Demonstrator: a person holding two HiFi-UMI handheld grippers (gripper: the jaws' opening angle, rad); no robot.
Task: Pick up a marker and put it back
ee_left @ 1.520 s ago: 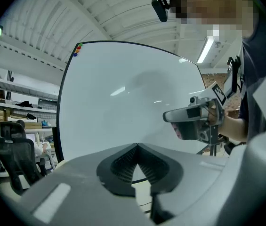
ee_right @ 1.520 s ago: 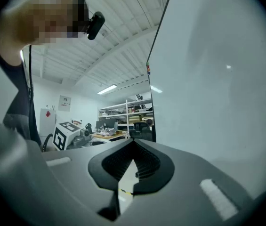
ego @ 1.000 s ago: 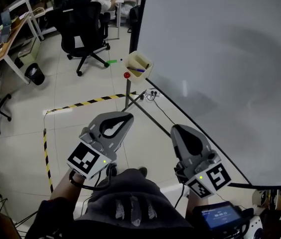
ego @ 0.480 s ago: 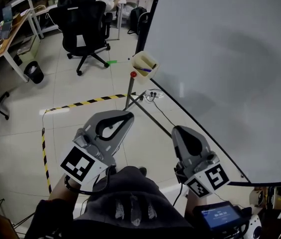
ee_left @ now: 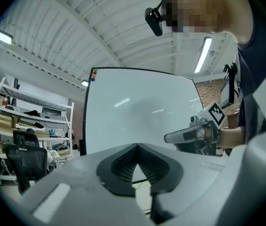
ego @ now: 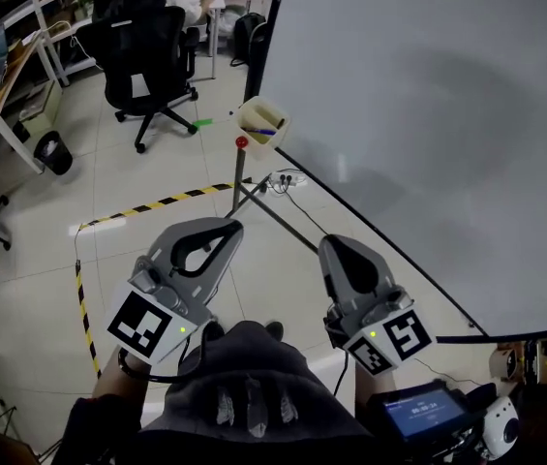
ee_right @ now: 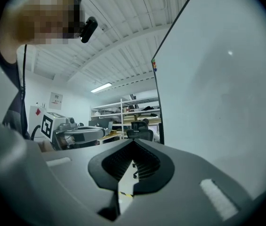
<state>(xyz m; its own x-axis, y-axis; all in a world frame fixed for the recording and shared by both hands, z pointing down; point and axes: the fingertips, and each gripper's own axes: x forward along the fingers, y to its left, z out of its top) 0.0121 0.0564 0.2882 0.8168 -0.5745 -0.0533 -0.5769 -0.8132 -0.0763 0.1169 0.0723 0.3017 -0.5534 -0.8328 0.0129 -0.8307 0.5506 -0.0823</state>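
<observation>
A cream holder hangs at the whiteboard's lower left corner, with a purple marker lying in it. My left gripper is held level over the floor, well short of the holder, shut with nothing in it. My right gripper floats beside it near the board's bottom edge, also shut and empty. In the left gripper view the closed jaws of the left gripper face the whiteboard. The right gripper points along the board toward the shelves.
A red knob tops the board's stand leg. Black-and-yellow tape crosses the tiled floor. An office chair, a desk and a bin stand at the far left. A screen device hangs at my waist.
Both grippers have drifted slightly left in the head view, the left one more. The holder also shows further left, so the view has swung. Both jaws stay shut and empty.
</observation>
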